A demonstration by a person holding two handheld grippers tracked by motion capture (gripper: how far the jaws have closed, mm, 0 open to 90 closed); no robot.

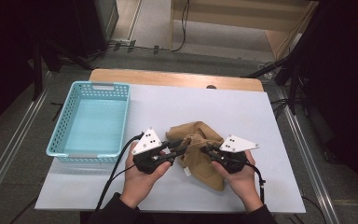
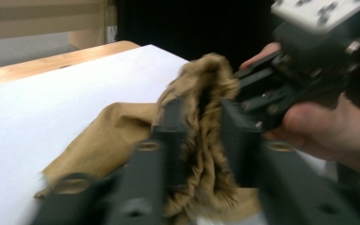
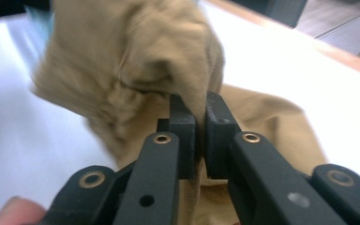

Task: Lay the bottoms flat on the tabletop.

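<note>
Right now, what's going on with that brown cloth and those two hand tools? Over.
Right tool clamped on a fold of the tan cloth. Left tool astride its bunched edge, not pinching. Blue basket off to the left, nothing in the way.

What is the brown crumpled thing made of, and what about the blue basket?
The brown thing looks like soft woven cloth, matte: it bunches into folds, with a gathered, ribbed edge showing in the left gripper view. The blue basket looks like hard moulded plastic, slightly glossy, with rows of small holes in its walls. The exact fibre cannot be told.
</note>
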